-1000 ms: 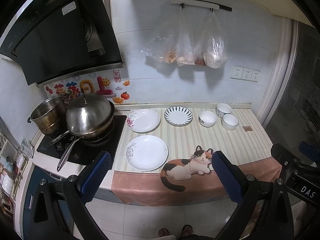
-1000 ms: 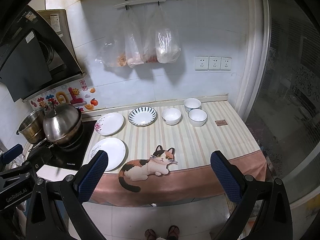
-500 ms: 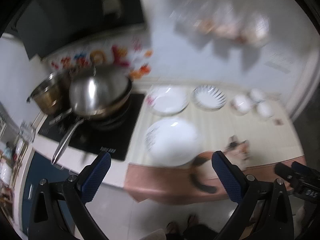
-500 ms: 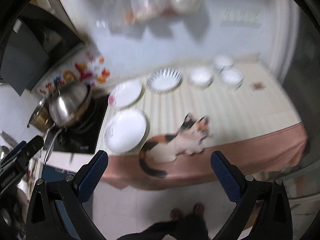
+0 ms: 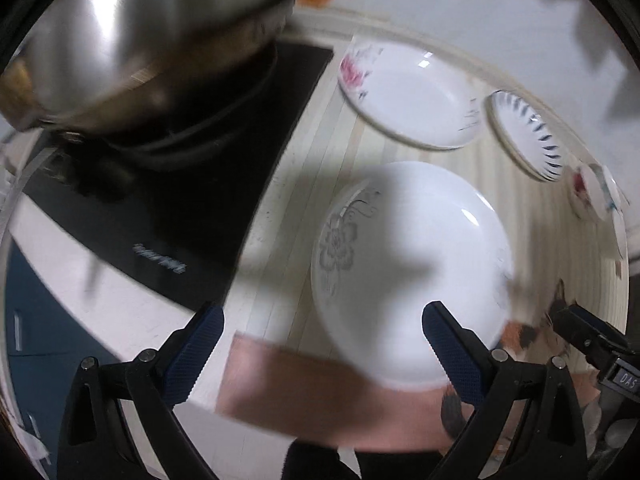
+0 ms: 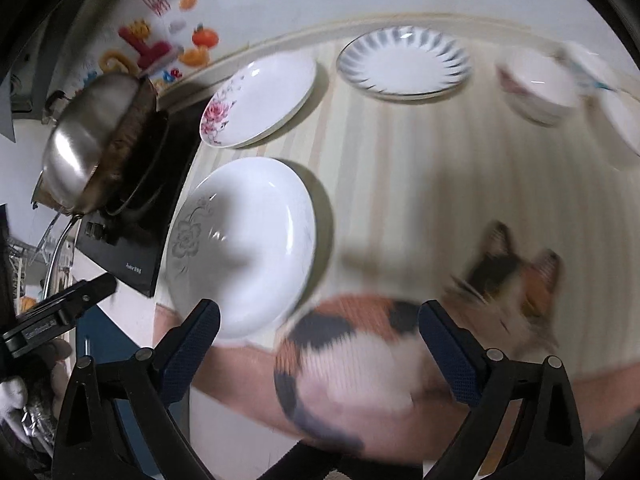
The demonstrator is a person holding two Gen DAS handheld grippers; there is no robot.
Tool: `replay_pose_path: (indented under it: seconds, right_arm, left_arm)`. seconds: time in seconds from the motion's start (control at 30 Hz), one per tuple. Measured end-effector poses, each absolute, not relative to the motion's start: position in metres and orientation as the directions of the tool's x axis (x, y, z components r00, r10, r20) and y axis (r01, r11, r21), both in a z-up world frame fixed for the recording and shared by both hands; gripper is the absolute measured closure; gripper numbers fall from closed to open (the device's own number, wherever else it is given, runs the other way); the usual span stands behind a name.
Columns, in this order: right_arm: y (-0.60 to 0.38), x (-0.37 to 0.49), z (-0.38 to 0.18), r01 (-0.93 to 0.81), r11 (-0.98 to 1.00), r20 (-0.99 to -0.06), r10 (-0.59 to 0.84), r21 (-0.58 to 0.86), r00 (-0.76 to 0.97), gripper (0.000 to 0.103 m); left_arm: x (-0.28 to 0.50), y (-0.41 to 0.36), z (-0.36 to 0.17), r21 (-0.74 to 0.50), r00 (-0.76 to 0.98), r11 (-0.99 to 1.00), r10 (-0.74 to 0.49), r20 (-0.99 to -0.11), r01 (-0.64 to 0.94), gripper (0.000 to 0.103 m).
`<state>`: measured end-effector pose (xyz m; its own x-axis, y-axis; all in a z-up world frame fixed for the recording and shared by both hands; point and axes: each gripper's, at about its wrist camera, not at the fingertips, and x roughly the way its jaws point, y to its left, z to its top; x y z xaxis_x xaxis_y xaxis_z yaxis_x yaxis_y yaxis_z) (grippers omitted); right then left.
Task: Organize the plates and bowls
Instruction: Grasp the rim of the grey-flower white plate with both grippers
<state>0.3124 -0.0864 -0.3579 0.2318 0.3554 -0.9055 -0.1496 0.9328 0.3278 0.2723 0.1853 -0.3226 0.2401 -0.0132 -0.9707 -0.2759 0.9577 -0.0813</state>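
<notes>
A white plate with a grey flower lies near the counter's front edge. Behind it lie a pink-flower plate and a blue-striped plate. White bowls stand to the right, blurred. My left gripper is open, low over the front edge, its right finger over the grey-flower plate's near rim. My right gripper is open over the cat picture, just right of that plate. Both are empty.
A steel lidded wok sits on a black cooktop at the left. A striped cloth covers the counter and hangs over the front edge. The tiled wall with stickers rises behind.
Both grippers have swung down and forward from well back of the counter to just above its front edge, closing in on the grey-flower plate. Both stayed open.
</notes>
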Motion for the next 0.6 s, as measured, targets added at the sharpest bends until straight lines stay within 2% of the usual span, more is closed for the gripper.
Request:
replay_pose_path:
  seconds: [0.07, 0.1, 0.23, 0.3, 0.37, 0.4, 0.47, 0.6]
  right_arm:
    - [-0.074, 0.341, -0.384, -0.161, 0.928, -0.914, 0.363, 0.337, 0.181, 0.008]
    - [-0.070, 0.353, -0.394, -0.162, 0.925, -0.917, 0.368, 0.344, 0.155, 0.011]
    - [-0.051, 0.384, -0.428, -0.181, 0.909, -0.916, 0.393, 0.375, 0.079, 0.032]
    - [-0.044, 0.397, -0.444, -0.189, 0.906, -0.919, 0.393, 0.380, 0.038, 0.042]
    - [-0.039, 0.401, -0.451, -0.198, 0.899, -0.916, 0.400, 0.390, 0.014, 0.057]
    - [-0.036, 0.403, -0.451, -0.210, 0.897, -0.916, 0.401, 0.389, 0.020, 0.062]
    - [-0.031, 0.407, -0.453, -0.238, 0.886, -0.911, 0.412, 0.398, 0.011, 0.084]
    - [-0.027, 0.407, -0.453, -0.256, 0.885, -0.916, 0.402, 0.389, -0.004, 0.084]
  left_arm:
    - [0.287, 0.189, -0.340, -0.095, 0.205, 0.954, -0.036, -0.978, -0.283, 0.010]
    - [0.293, 0.190, -0.348, -0.108, 0.190, 0.952, -0.054, -0.980, -0.288, 0.017]
    - [0.311, 0.194, -0.375, -0.124, 0.134, 0.951, -0.089, -0.987, -0.285, 0.041]
    - [0.315, 0.191, -0.382, -0.121, 0.112, 0.954, -0.093, -0.989, -0.274, 0.046]
    - [0.316, 0.187, -0.385, -0.128, 0.108, 0.957, -0.102, -0.989, -0.261, 0.052]
    - [0.316, 0.185, -0.386, -0.138, 0.108, 0.958, -0.113, -0.988, -0.253, 0.057]
    - [0.314, 0.179, -0.385, -0.141, 0.114, 0.958, -0.115, -0.987, -0.250, 0.061]
    - [0.308, 0.172, -0.378, -0.132, 0.113, 0.959, -0.107, -0.988, -0.249, 0.061]
